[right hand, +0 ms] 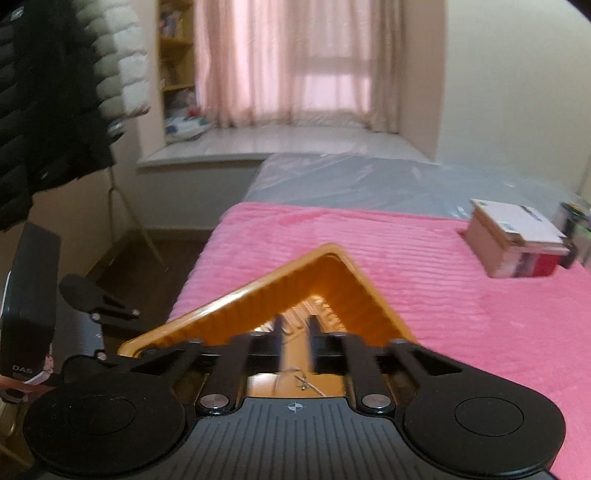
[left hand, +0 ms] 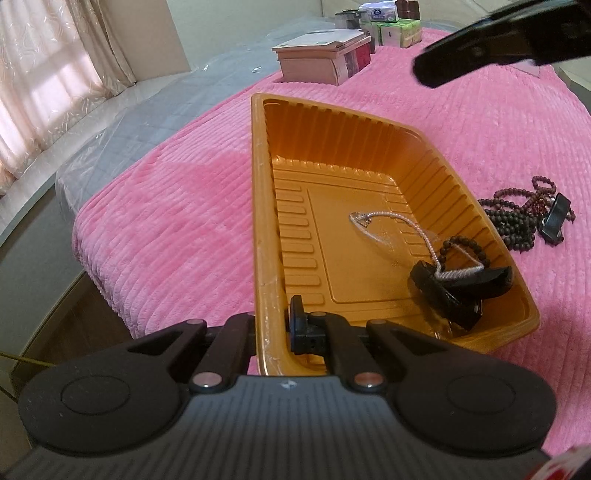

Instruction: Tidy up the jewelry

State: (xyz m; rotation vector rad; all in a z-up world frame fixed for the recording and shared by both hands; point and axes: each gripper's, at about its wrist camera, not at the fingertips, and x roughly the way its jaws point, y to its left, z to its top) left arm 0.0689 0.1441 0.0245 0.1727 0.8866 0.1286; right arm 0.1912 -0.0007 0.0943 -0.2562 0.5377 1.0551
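Observation:
A gold plastic tray (left hand: 262, 206) lies on the pink blanket (left hand: 166, 206). My left gripper (left hand: 271, 325) is shut on the tray's near rim, one finger inside, one outside. Inside the tray lie a white beaded chain (left hand: 402, 225), a dark bead bracelet (left hand: 463, 245) and a black clip-like piece (left hand: 458, 286). More dark bead strands (left hand: 517, 218) lie on the blanket right of the tray. My right gripper (right hand: 295, 330) hovers over the tray (right hand: 354, 284), fingers slightly apart, with a thin chain (right hand: 303, 382) below them. Its body shows in the left view (left hand: 498, 44) above.
A stack of books (left hand: 325, 55) and boxes (left hand: 395, 26) stand at the blanket's far end. A plastic-covered mattress (right hand: 369, 177), a window sill and curtains lie beyond. A dark jacket (right hand: 44, 110) hangs at left. The bed edge drops to the floor at left.

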